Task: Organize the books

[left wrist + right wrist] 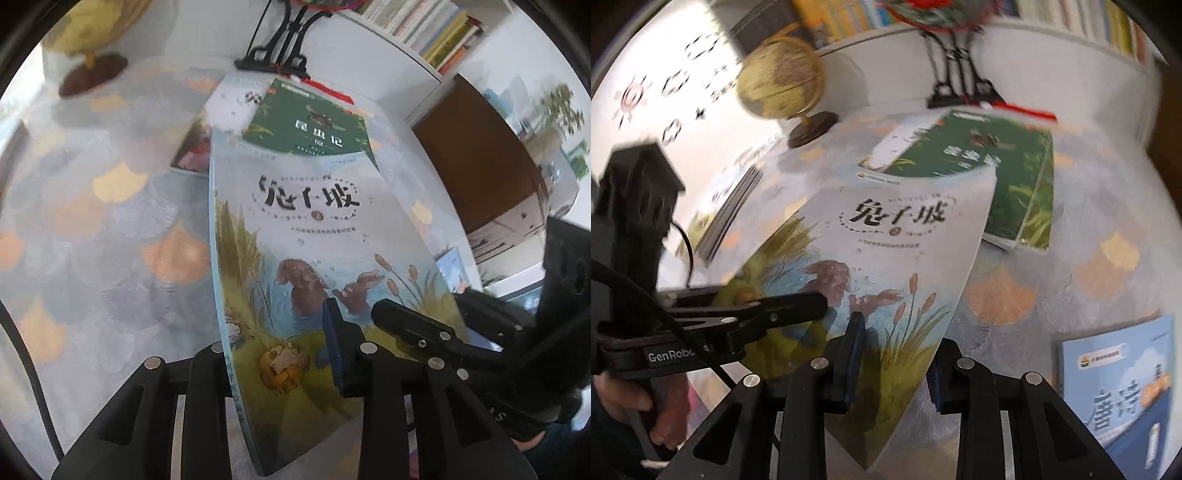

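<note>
Above the patterned table [92,236], both grippers pinch the rabbit book [306,229], its long axis pointing toward the green book [314,125].

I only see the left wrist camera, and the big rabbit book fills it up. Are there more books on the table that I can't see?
Observer: Yes. A light blue book lies flat on the tablecloth, cover up, off to the right of the rabbit book.
Child: What's that yellow thing in my top corner?
Observer: A globe. The right wrist view shows its whole yellowish ball on a dark round stand by the wall.
Child: Is the green book being lifted too?
Observer: No. The green book lies flat on the tablecloth behind the rabbit book, with its near corner in plain sight.
</note>
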